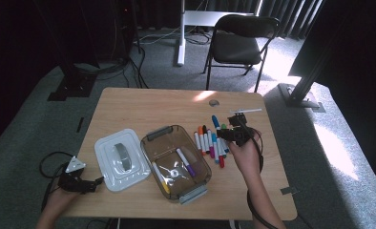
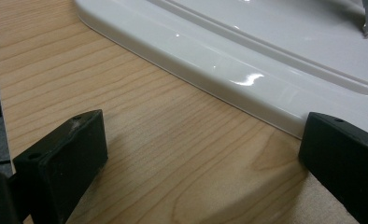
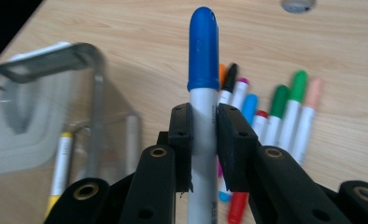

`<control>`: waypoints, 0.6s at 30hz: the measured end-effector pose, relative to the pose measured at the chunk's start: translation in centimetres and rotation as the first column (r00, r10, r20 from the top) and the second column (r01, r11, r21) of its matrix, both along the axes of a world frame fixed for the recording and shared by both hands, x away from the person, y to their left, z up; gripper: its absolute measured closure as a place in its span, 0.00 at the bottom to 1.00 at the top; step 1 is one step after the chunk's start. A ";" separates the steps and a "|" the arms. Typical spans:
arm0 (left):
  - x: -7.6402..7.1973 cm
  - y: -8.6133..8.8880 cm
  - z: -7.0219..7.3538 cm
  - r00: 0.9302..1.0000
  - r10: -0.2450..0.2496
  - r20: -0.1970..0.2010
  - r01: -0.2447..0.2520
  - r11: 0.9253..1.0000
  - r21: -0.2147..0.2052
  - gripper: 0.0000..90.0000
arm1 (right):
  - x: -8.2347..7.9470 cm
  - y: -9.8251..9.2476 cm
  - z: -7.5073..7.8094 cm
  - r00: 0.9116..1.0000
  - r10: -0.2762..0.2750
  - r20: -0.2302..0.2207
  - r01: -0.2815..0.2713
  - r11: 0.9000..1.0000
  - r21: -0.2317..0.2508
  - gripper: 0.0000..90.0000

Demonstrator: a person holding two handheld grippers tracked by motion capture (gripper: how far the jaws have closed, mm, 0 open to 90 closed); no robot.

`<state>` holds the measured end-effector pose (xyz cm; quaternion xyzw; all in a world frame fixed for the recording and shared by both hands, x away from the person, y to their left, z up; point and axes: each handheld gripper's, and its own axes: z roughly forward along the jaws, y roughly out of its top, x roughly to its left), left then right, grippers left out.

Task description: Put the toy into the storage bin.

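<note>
Blue-capped marker [image 3: 203,93] sits clamped in the right tool [image 3: 203,122], lifted off the row of markers [image 1: 211,141] near the desk's right edge, likely bound for the clear box [image 1: 175,161] already holding 2. Left tool [image 1: 76,180] rests open at the desk's left edge beside the white lid [image 1: 120,158].

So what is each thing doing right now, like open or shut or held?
Box: open, a yellow and a purple marker inside.
Lid: off, flat on the table beside the box.
Blue marker: clamped in the right gripper.
Other markers: lying loose in a row on the table.
Left gripper: open, empty, near the lid's edge.
</note>
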<state>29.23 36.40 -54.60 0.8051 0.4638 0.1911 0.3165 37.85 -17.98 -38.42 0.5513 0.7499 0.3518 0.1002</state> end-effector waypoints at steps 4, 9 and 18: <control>0.0 0.0 0.0 1.000 -0.001 0.001 0.001 1.000 0.001 0.02 | -0.7 1.3 1.0 0.999 0.039 0.023 -0.039 0.999 0.007 0.85; 0.0 0.0 0.0 1.000 -0.001 0.001 0.001 1.000 0.001 0.02 | -1.5 3.2 1.8 0.994 0.097 0.048 -0.098 0.995 0.023 0.85; 0.0 0.0 0.0 1.000 -0.001 0.000 0.001 1.000 0.001 0.02 | -2.2 7.2 1.7 0.981 0.191 0.036 -0.193 0.981 0.037 0.85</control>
